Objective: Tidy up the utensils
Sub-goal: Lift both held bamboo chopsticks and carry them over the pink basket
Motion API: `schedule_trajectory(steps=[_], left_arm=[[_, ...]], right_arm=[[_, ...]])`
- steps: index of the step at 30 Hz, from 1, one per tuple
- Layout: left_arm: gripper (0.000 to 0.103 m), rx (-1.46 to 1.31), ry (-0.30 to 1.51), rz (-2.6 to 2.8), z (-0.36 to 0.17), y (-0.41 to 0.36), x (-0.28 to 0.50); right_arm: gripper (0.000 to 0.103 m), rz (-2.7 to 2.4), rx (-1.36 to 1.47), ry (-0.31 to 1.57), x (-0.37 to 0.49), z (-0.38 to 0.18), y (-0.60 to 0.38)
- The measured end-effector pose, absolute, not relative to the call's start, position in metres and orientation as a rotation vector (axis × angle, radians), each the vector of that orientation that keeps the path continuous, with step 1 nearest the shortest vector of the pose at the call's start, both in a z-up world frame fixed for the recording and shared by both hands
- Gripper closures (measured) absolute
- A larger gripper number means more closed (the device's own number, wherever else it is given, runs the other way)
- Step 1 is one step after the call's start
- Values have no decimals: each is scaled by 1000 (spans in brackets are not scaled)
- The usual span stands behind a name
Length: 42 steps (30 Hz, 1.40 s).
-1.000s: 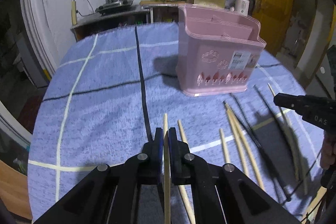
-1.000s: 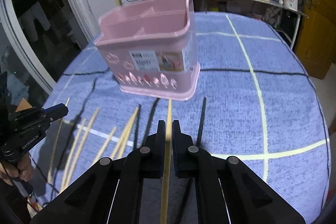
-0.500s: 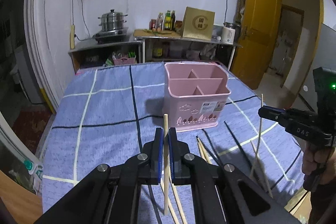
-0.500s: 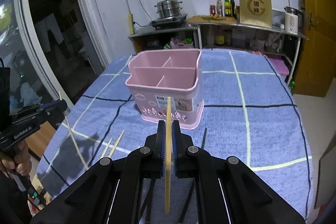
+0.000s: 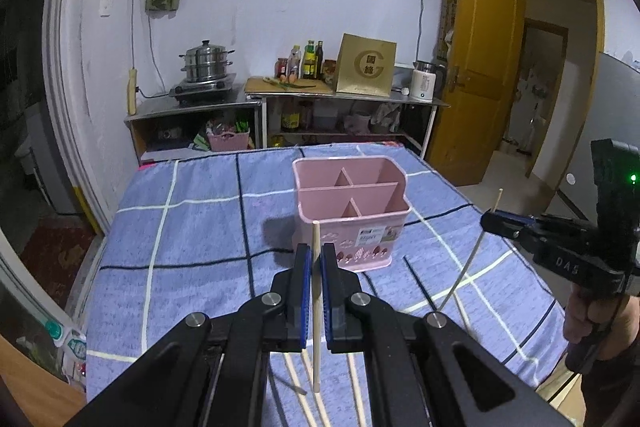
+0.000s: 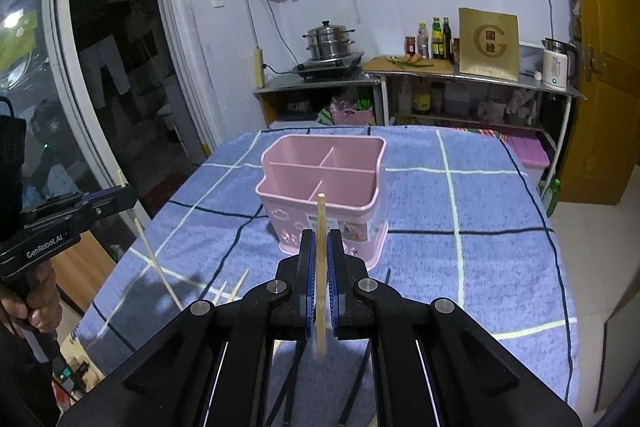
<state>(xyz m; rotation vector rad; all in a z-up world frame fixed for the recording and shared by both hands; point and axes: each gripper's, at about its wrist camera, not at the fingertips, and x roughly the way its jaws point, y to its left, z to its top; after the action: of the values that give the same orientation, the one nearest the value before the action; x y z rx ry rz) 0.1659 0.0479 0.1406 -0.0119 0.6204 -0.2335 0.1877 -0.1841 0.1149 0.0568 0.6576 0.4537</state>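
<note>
Left gripper jaws clenched on a pale wooden chopstick, upright between the pads; right gripper likewise gripping another wooden chopstick. Both raised before the pink plastic compartmented caddy on the blue checked surface.

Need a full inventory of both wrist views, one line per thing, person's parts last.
utensil caddy: one, pink, four compartments, mid-table
tablecloth: one, blue checked, covers table
held chopsticks: two, pale wood, one per gripper
loose chopsticks: several, wood and black, near table edge; count unclear
steamer pot: one, steel, back counter
bottles: several, back counter
kettle: one, white
left gripper: shut on chopstick
right gripper: shut on chopstick
hand: on left handle
</note>
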Motion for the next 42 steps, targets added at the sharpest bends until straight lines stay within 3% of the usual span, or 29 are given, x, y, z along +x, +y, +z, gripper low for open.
schedule_trajectory(steps=[24, 42], left_arm=[[98, -135, 507, -250, 215, 39, 296], [98, -154, 577, -244, 141, 47, 346]], right_arm=[[97, 485, 133, 496, 280, 185, -160], [97, 518, 132, 635, 319, 116, -133]])
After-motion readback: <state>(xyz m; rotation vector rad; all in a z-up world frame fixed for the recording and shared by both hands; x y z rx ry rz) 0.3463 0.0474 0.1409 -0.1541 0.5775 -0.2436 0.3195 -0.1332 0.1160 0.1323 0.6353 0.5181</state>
